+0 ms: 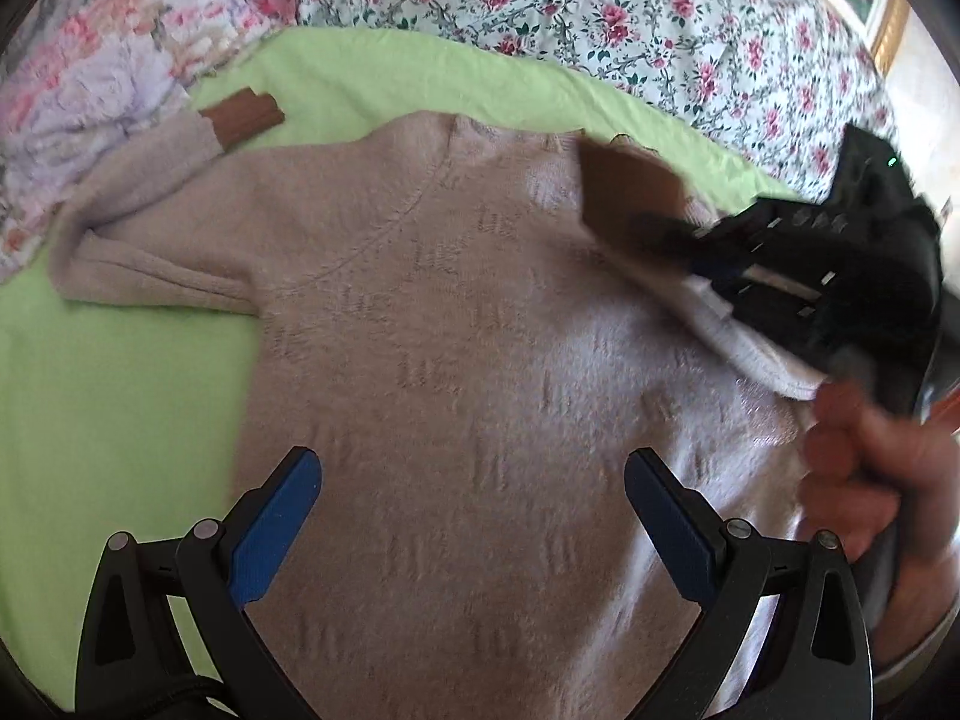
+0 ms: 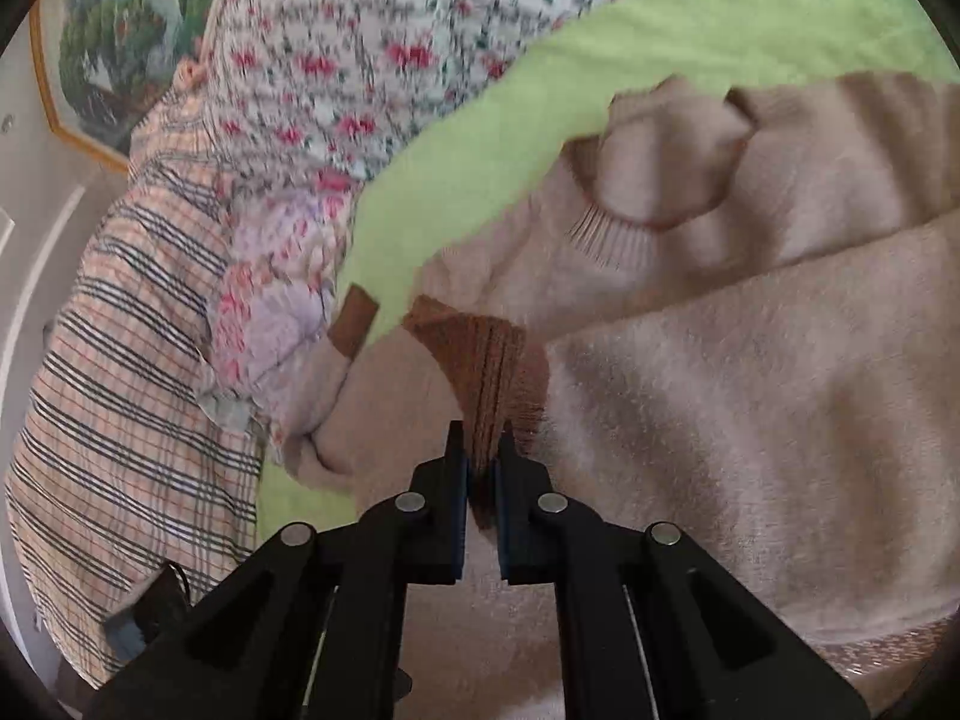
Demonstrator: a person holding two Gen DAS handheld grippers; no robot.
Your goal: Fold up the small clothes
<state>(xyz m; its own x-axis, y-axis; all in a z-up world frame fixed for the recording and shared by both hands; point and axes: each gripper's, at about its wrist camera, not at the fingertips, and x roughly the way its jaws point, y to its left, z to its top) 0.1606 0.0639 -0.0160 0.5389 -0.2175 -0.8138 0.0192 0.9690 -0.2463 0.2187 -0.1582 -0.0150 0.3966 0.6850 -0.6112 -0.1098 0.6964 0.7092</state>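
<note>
A beige knit sweater [image 1: 456,312] lies flat on a light green cloth [image 1: 108,390], neck toward the far side. My left gripper [image 1: 473,462] hovers open over its lower body with nothing between the blue pads. At the right, a hand [image 1: 864,468] holds my right gripper [image 1: 666,234], blurred, over the sweater's shoulder. In the right wrist view, my right gripper [image 2: 482,450] is shut on the brown cuff [image 2: 486,360] of one sleeve, lifted over the sweater [image 2: 750,420]. The other sleeve's brown cuff [image 1: 243,114] rests at the far left on the cloth.
A floral quilt [image 1: 630,18] covers the bed beyond the green cloth. A plaid garment [image 2: 120,390] and a pale flowered one [image 2: 270,312] are heaped beside the left sleeve. A framed picture [image 2: 120,60] hangs on the wall behind.
</note>
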